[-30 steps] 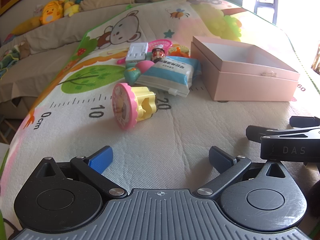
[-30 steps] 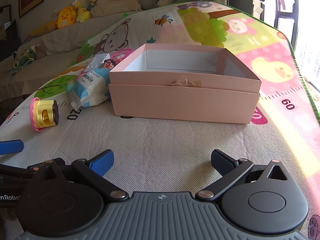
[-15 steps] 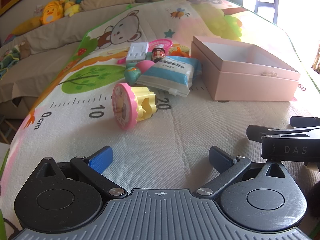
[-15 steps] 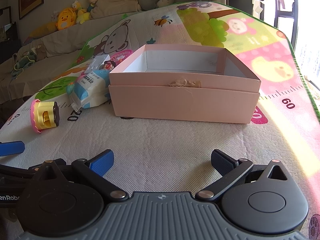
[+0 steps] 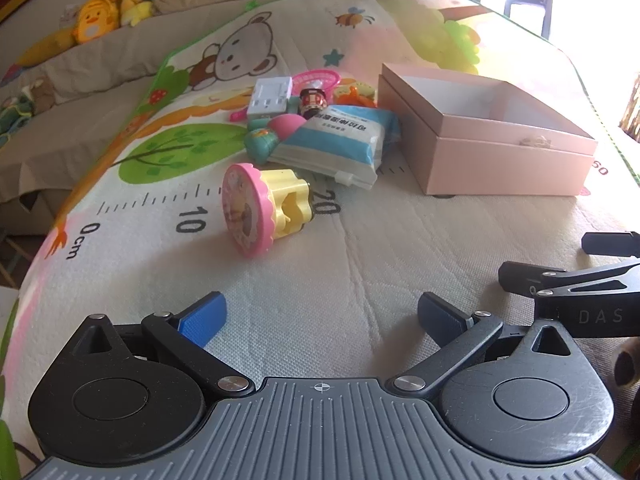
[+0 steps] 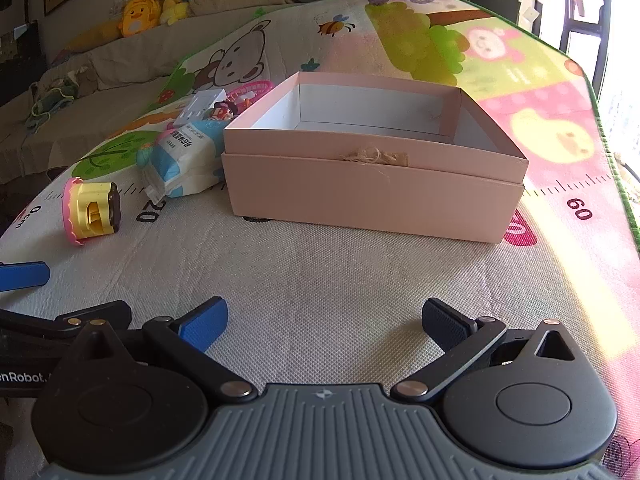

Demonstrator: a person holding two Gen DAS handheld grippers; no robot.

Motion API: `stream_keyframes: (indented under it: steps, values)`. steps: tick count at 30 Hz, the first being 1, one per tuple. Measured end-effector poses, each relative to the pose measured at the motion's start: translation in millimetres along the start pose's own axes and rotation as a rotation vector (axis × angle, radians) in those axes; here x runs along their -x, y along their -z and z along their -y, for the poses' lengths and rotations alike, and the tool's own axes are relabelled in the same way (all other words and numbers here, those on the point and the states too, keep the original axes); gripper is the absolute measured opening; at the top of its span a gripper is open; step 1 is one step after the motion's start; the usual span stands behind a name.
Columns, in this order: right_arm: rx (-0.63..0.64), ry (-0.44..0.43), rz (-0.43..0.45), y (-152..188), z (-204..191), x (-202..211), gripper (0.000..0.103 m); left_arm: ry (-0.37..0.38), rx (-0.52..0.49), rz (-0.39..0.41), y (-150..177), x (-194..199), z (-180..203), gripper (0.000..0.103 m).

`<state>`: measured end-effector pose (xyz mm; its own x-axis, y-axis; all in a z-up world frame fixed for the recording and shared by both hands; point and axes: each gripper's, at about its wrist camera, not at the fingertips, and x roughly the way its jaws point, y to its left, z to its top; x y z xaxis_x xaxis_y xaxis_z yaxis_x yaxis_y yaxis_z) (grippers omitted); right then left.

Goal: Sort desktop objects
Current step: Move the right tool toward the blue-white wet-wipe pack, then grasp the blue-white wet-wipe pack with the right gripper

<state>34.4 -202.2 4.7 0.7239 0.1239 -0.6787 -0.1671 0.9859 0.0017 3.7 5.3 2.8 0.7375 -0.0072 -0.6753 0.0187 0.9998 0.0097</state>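
- The left gripper [image 5: 322,314] sits low over the play mat [image 5: 360,248] that covers the tabletop; its fingers [image 5: 202,318] are spread wide and hold nothing.
- The right gripper [image 6: 324,320] is beside it, level with it, fingers [image 6: 446,326] likewise wide apart and empty. Each gripper shows at the edge of the other's view.
- Bare quilted mat lies between both grippers and the objects.
- Nearest the left gripper, a pink and yellow toy [image 5: 266,208] lies on its side between the ruler marks 10 and 20 printed on the mat, its round pink face turned left.
- Just behind it, a blue and white tissue pack [image 5: 340,140] lies flat, with one end close to the pink box [image 6: 372,184].
- The pink box stands open to the right of the pack, straight ahead of the right gripper, with a scrap of twine on its front wall; the part of its white inside that shows is empty.
- A teal toy [image 5: 262,144] and a pink ball [image 5: 288,126] touch the far left side of the pack.
- Behind them sit a white block with slots [image 5: 270,96], a small red figure [image 5: 314,100], a pink basket [image 5: 318,78] and an orange and yellow toy [image 5: 356,94], all bunched together.
- Farthest off, plush toys [image 5: 94,26] line a sofa [image 5: 100,68] beyond the mat.
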Motion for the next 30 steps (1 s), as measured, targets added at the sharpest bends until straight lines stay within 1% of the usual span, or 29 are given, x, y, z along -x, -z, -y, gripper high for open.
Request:
stream_keyframes:
  steps: [6, 15, 19, 21, 23, 26, 27, 28, 29, 30]
  values:
    - [0.021, -0.034, -0.020, 4, 4, 6, 0.103, -0.016, 0.019, -0.014, -5, 3, -4, 0.103]
    - [0.046, -0.054, 0.009, 10, 4, 13, 0.103, -0.020, 0.023, 0.021, -14, 9, -9, 0.103]
    - [0.048, -0.054, 0.014, 9, 4, 12, 0.103, -0.042, 0.030, 0.041, -22, 8, -14, 0.103]
    - [0.055, -0.064, 0.033, 8, 4, 15, 0.103, -0.057, 0.018, 0.057, -29, 6, -16, 0.103]
    - [0.070, -0.073, 0.070, 2, 2, 21, 0.103, -0.087, -0.001, 0.076, -37, 2, -17, 0.103]
    - [0.108, -0.106, 0.153, -26, -2, 35, 0.102, -0.115, -0.007, 0.083, -44, -1, -26, 0.103]
    - [0.118, -0.119, 0.173, -40, -4, 38, 0.099, -0.119, -0.009, 0.082, -45, -2, -30, 0.103]
    - [0.122, -0.135, 0.181, -53, -6, 38, 0.089, -0.123, -0.010, 0.078, -45, -2, -32, 0.103]
    - [0.121, -0.170, 0.173, -74, -10, 33, 0.082, -0.126, -0.009, 0.070, -44, -4, -36, 0.103]
    - [0.114, -0.208, 0.150, -93, -14, 26, 0.069, -0.120, -0.005, 0.062, -42, -4, -39, 0.103]
